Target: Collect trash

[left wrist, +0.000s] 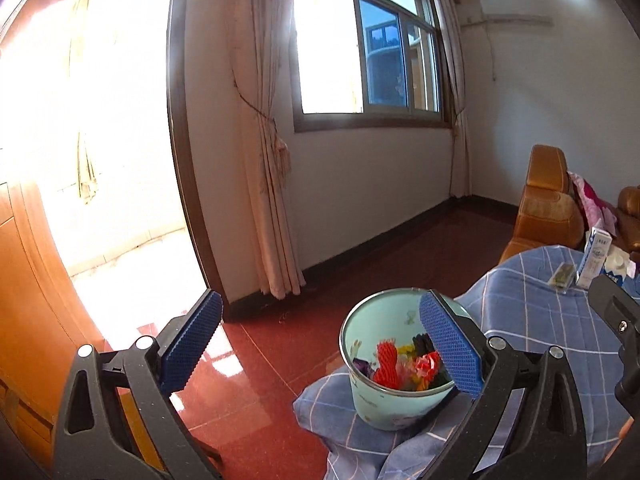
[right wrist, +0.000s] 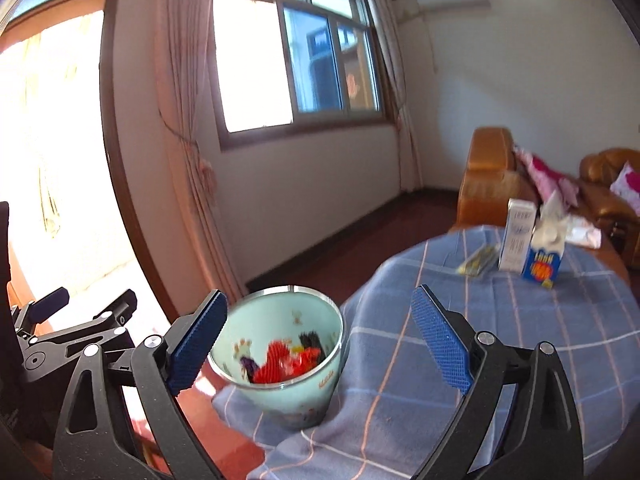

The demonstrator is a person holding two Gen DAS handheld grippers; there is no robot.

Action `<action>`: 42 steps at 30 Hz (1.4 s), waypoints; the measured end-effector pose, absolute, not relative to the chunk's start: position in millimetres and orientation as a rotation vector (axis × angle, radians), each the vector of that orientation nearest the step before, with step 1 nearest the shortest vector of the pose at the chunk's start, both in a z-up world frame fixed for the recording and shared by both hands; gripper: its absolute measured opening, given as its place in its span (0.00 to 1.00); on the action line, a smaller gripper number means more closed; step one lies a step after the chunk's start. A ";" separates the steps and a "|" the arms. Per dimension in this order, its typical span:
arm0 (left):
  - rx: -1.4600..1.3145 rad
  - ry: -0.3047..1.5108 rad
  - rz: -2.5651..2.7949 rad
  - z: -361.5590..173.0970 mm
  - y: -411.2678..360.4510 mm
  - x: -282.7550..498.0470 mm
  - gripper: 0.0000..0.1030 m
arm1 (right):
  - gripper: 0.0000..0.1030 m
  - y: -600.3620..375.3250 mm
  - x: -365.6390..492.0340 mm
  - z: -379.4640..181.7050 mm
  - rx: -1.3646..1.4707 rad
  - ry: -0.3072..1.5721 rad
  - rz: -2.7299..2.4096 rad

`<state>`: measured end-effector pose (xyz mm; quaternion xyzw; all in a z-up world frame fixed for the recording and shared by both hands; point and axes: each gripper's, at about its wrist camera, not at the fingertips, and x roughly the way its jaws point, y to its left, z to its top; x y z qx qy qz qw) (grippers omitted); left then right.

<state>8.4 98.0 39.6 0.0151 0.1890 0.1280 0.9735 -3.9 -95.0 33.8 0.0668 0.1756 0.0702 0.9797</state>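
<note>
On the near corner of the bench (right wrist: 500,320), which is wearing a blue checked cloth, a small pale mint bucket (right wrist: 280,360) is sitting with its metal rim catching the light. Printed cartoon figures are showing on its inner wall and low on its outside. Inside it, trash (left wrist: 404,364) is lying in a loose heap: a red foam net piece, crumpled red and pink wrappers, bits of yellow and something black; in the right wrist view the heap is blurring into streaks of red and black.

Farther back on the cloth, a tall white carton (right wrist: 518,240) is standing upright beside a torn-open blue and white carton (right wrist: 544,256), the two just beside each other, with a flat yellowish packet (right wrist: 478,262) lying near them. These three are staying well apart from the bucket.

Both claws are hovering above the bucket's side of the bench. The left claw (left wrist: 320,344) is standing with its blue pads wide apart and gripping nothing; its right pad is overlapping the bucket's rim in the picture, though contact cannot be told. The right claw (right wrist: 320,340) is likewise spread wide and empty, with the bucket showing between its pads.
</note>
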 end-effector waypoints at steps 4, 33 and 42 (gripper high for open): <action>0.043 0.332 0.255 50.4 95.6 -0.6 0.94 | 0.90 -98.4 -18.6 50.8 0.150 0.278 0.145; 0.044 0.327 0.261 50.8 96.3 -4.2 0.94 | 0.90 -104.3 -22.2 51.8 0.206 0.253 0.134; 0.043 0.328 0.258 54.1 95.8 -5.0 0.94 | 0.90 -105.0 -20.9 50.4 0.209 0.261 0.124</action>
